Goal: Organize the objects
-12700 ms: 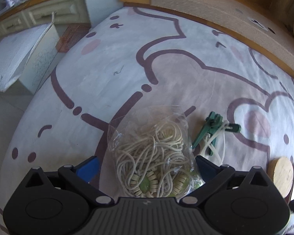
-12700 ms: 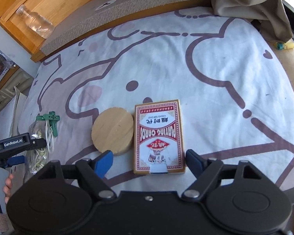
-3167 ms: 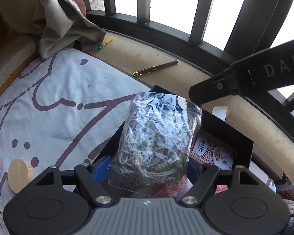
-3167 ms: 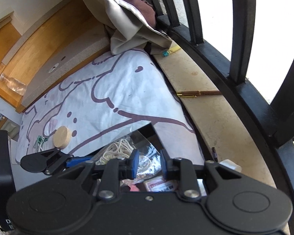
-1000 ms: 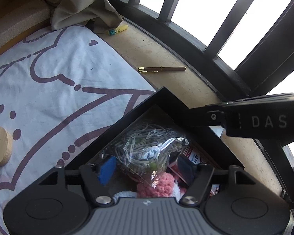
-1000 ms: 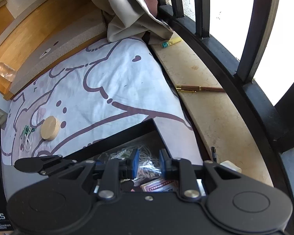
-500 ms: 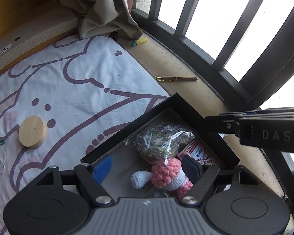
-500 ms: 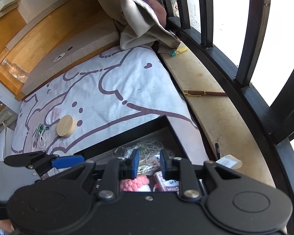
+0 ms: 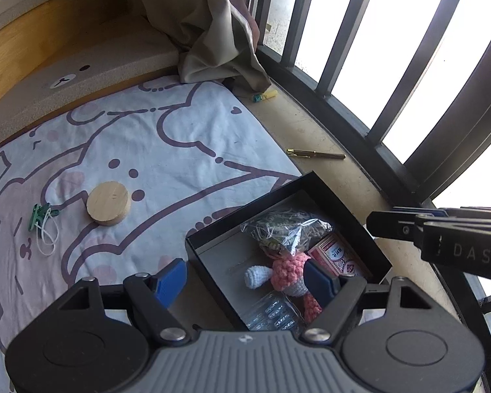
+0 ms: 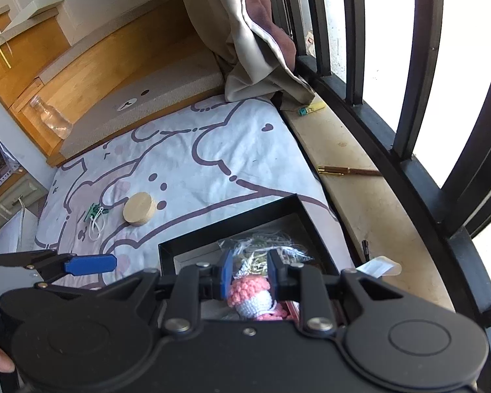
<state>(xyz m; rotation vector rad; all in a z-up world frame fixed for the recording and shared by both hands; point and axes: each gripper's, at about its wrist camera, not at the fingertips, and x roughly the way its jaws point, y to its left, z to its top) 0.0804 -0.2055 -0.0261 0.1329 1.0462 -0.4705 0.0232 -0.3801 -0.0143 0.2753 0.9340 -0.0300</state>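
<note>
A: Box (image 9: 340, 209) sits just ahead of our left gripper (image 9: 245, 278), jaws spread, nothing between them.

B: Contents?

A: We see the cord bag (image 9: 286, 229), pink crochet doll (image 9: 288, 270) and card pack (image 9: 337, 255) in it.

B: Right gripper (image 10: 248, 276)?

A: Jaws nearly together, nothing pinched, over the box. Wooden disc (image 9: 108, 202) and green clip (image 9: 37, 214) lie on the bed (image 9: 180, 131), far left of our jaws.

Bare sheet (image 9: 186, 137) beside disc (image 9: 108, 203) (box (image 9: 330, 193) crowded)
</note>
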